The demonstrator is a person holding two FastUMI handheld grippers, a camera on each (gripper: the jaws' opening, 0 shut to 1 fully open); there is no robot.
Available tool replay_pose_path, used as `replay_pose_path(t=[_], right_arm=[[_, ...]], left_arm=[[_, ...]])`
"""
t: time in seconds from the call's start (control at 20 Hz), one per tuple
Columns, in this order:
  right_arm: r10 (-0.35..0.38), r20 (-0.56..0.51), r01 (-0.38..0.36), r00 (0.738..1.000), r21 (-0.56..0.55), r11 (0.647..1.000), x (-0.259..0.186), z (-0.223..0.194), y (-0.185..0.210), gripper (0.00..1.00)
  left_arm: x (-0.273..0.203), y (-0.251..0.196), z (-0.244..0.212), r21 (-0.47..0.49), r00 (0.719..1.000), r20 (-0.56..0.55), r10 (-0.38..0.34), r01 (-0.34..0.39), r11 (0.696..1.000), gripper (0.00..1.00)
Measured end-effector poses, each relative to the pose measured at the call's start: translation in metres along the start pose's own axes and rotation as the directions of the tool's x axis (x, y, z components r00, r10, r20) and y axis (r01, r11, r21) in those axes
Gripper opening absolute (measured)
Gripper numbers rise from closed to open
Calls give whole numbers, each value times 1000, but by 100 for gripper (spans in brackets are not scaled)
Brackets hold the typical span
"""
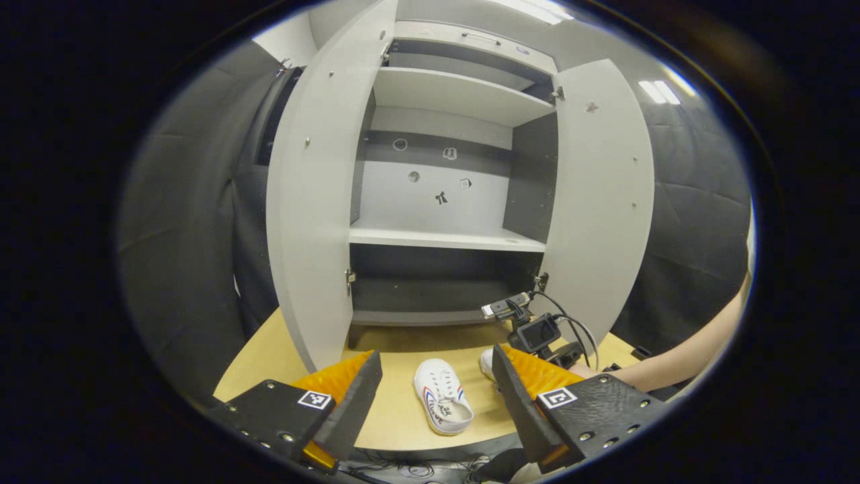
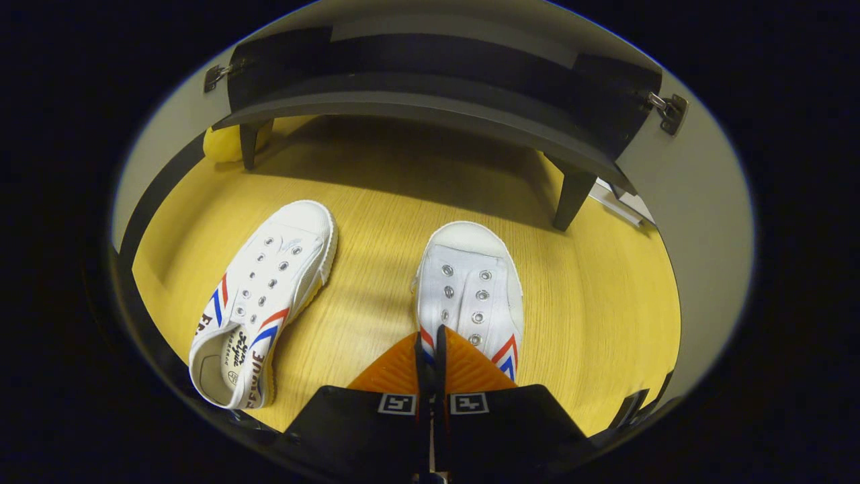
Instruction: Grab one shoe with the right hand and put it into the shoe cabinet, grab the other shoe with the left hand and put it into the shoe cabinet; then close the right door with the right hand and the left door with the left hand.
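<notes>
- The right tool (image 2: pixel 430 339) is pinched on the side wall of one white shoe (image 2: pixel 470 282), which stands on the tabletop (image 2: pixel 605 302) just before the shoe cabinet (image 2: pixel 430 101).
- The other shoe (image 1: pixel 441 396) lies on the tabletop, ahead of the left tool (image 1: pixel 437 376) and between its wide-spread fingers, untouched.
- Both cabinet doors (image 1: pixel 316 202) stand open.

We count two white canvas shoes on the bench, one (image 2: pixel 262 302) to the left and one (image 2: pixel 470 289) to the right. One shoe cabinet (image 1: pixel 437 202) stands there with two doors, a left door (image 1: pixel 322 181) and a right door (image 1: pixel 601 195). Inside we count three shelves. Two cabinet legs show, one (image 2: pixel 248 144) at the left and one (image 2: pixel 571 195) at the right. Two hinges show at the cabinet's bottom corners.
</notes>
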State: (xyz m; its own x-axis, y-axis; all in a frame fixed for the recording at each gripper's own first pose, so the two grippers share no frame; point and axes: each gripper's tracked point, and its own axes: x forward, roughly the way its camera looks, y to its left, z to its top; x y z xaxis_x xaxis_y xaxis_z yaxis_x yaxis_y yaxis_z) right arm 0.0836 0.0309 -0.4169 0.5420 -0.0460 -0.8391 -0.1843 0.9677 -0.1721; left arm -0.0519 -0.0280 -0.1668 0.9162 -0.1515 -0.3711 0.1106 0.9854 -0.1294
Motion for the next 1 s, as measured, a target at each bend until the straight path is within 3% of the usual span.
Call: replay_pose_path(t=[0.1,0.3,0.4,0.5,0.7,1.0], right_arm=[[2,5,-2,1000,-6,1000,-10,2,-4,4],[51,40,-55,998,105,993,-41,9,-4,4],[46,53,-50,998,87,995,-57,7,-7,0],[52,68,-57,996,65,996,-78,5,-6,4],[104,130,-117,986,100,988,-129,9,2,0],[138,240,-167,961,105,980,-193,23,4,4]], left_arm=[[-2,1,1,-4,1000,5,-3,4,1000,95],[-3,2,3,2,1000,14,-11,11,1000,95],[-4,0,5,9,999,26,-22,22,1000,94],[-5,-4,6,21,999,34,-38,38,999,94],[-3,-6,4,26,998,27,-51,50,998,94],[1,-8,4,30,998,25,-60,59,998,94]])
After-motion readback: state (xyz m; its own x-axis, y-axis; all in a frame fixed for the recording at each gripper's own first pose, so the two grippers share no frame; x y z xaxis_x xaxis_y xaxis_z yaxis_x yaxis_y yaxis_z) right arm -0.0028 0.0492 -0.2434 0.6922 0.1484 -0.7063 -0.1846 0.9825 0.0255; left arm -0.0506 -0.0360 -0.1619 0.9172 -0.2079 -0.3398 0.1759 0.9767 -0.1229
